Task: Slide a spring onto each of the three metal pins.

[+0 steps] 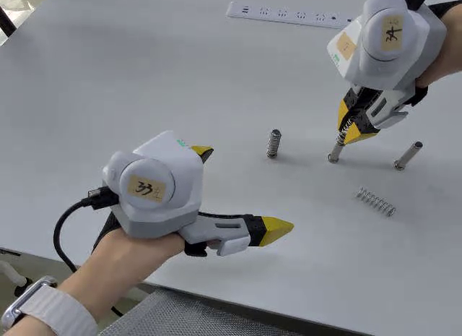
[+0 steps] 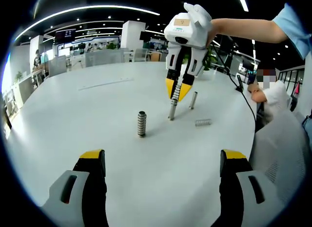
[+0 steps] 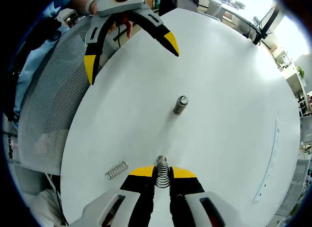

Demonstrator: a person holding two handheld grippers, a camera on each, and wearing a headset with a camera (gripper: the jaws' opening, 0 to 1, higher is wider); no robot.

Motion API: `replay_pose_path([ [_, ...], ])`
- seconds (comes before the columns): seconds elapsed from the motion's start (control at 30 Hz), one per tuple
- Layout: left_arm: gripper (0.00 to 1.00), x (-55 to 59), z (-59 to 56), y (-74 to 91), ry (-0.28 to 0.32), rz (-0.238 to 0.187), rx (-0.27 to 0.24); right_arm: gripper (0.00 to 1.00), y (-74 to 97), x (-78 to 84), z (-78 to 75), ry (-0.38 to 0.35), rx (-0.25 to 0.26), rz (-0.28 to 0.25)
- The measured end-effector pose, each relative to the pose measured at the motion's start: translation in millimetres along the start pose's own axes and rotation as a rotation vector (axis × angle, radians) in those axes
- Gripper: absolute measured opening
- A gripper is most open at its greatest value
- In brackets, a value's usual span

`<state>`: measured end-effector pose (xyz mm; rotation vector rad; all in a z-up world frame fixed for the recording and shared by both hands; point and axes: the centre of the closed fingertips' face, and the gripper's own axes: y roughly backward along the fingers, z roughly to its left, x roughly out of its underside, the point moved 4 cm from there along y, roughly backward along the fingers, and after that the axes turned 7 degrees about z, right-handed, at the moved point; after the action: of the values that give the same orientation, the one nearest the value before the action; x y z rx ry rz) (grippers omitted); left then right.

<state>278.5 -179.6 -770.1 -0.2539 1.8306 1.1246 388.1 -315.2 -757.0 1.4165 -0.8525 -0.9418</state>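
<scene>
Heads up on the blind spots: the right tool has its yellow tips pinched on a coiled steel spring. In the head view they cover the top of the middle metal pin, so I can't tell how far down the coil sits. In the right gripper view just the pin's end peeks out. The long white power strip disappears behind that tool's casing. The left tool hides most of its far jaw behind its own body.

White power strip, grey table, mesh chair
</scene>
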Motion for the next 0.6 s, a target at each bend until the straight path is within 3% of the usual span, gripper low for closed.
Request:
replay_pose_path([
  [0.6, 0.96, 1.3, 1.9, 2.2, 0.005, 0.005, 0.000, 0.07, -24.4, -0.9, -0.9, -0.012, -0.023, 0.028],
])
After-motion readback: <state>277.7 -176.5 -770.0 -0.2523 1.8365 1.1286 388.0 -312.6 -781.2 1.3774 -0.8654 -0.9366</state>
